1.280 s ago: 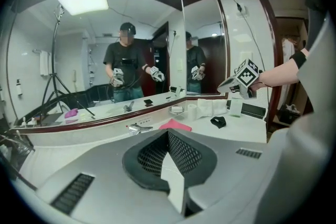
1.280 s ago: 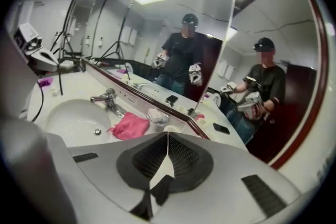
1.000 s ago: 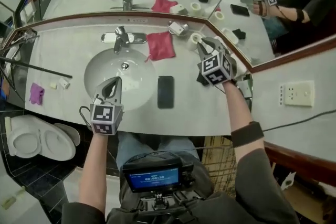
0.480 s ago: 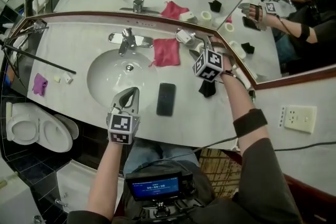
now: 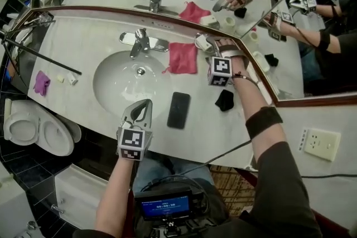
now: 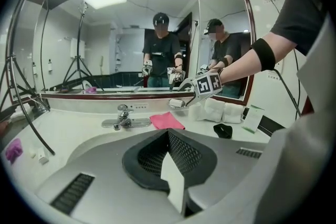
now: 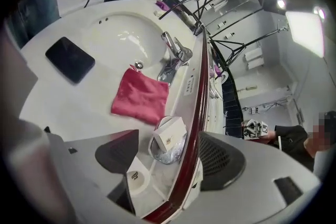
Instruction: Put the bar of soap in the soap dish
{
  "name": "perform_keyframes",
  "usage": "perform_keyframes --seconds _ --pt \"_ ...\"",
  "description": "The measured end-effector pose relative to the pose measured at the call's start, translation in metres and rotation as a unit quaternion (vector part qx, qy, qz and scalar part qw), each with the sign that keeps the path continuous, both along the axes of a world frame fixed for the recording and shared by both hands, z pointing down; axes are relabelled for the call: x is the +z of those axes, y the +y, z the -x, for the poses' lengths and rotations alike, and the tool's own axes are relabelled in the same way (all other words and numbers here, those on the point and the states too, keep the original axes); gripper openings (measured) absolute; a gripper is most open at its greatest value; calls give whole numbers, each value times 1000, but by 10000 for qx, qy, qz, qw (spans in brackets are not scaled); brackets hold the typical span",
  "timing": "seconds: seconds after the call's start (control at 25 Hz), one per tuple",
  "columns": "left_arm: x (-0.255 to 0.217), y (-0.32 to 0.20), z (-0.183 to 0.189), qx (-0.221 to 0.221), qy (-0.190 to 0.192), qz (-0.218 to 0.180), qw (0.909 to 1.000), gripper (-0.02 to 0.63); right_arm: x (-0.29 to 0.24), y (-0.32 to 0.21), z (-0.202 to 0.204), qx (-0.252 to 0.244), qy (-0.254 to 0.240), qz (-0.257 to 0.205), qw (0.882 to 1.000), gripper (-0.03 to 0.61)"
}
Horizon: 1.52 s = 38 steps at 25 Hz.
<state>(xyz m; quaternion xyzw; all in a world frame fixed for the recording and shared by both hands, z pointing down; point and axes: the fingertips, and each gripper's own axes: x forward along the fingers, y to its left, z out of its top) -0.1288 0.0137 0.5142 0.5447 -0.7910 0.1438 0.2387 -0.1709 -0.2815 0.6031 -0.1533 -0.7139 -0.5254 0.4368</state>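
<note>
Evidently we are all but done: the bar of soap point(image 7: 169, 132), a white block, lies a little tilted in the soap dish point(image 7: 164, 157) at the foot of the mirror, just past the pink cloth point(image 7: 140, 95). Our right gripper point(image 5: 212, 47) is opening its jaws on either side of the soap, the pads clear of it. What we judge is left is to draw that gripper back without nudging the dish; our left gripper point(image 5: 146, 104) hovers clenched and empty at the counter's front edge.
</note>
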Motion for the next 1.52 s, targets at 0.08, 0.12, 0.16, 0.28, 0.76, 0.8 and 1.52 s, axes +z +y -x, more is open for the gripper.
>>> perform_keyframes --seconds 0.08,0.12,0.16,0.28,0.76,0.8,1.52 --pt "6 1 -1 -40 29 19 10000 0 10 -4 3 -31 -25 -129 9999 378" --pt "8 2 -1 -65 41 30 10000 0 15 -5 5 -45 -26 -176 9998 378" --pt "10 3 -1 -92 51 43 9999 0 20 -5 6 -63 -29 -215 9997 377" --pt "14 9 1 -180 63 82 9998 0 34 -7 8 -108 -52 -317 9994 348" --pt "20 35 11 -523 55 181 9985 0 51 -12 20 118 -234 -426 9988 218" --pt "20 36 11 -535 60 184 9984 0 49 -12 20 114 -251 -444 9986 195" --pt "8 27 15 -443 -17 130 9989 0 39 -12 9 237 -247 -356 9988 152"
